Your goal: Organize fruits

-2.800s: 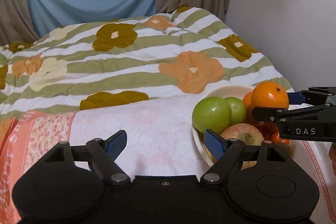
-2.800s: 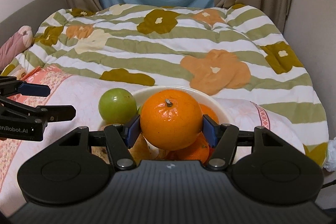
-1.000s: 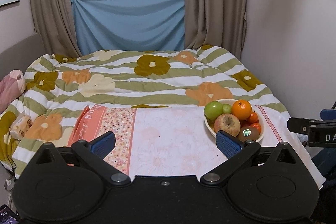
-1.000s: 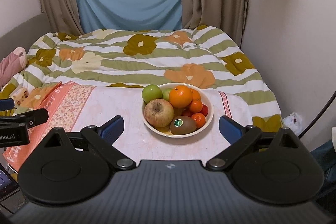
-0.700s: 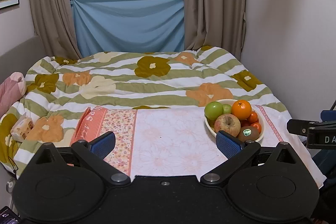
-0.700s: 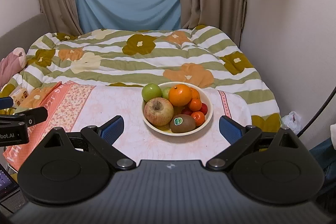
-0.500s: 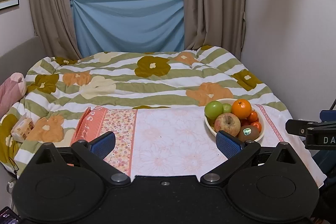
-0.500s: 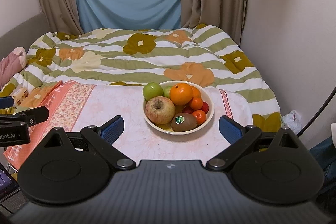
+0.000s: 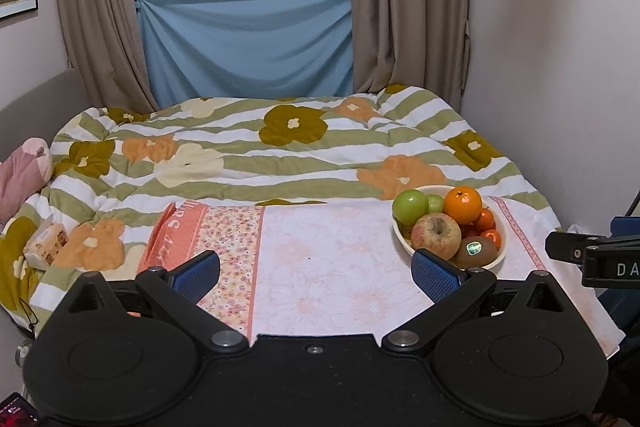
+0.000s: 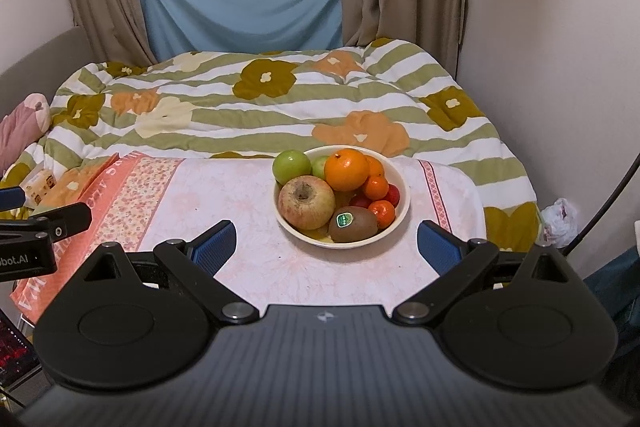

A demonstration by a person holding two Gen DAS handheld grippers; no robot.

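Note:
A cream bowl [image 10: 400, 215] stands on the pink floral cloth and holds a large orange [image 10: 346, 169], a red-yellow apple [image 10: 306, 202], a green apple [image 10: 291, 166], a kiwi with a sticker [image 10: 353, 224] and small tangerines [image 10: 376, 187]. The bowl also shows in the left wrist view [image 9: 501, 247], at the right. My right gripper [image 10: 324, 245] is open and empty, pulled back from the bowl. My left gripper [image 9: 316, 269] is open and empty, back over the cloth's near edge, left of the bowl.
The pink cloth [image 9: 328, 259] covers a small table against a bed with a striped flowered quilt [image 9: 280, 147]. A wall [image 10: 560, 67] stands close on the right. A tissue pack [image 9: 44, 245] and a pink pillow [image 9: 20, 175] lie at the left.
Since 2.8 s ago my right gripper let go of the large orange into the bowl and both grippers pulled far back. Over the last second the views barely shift.

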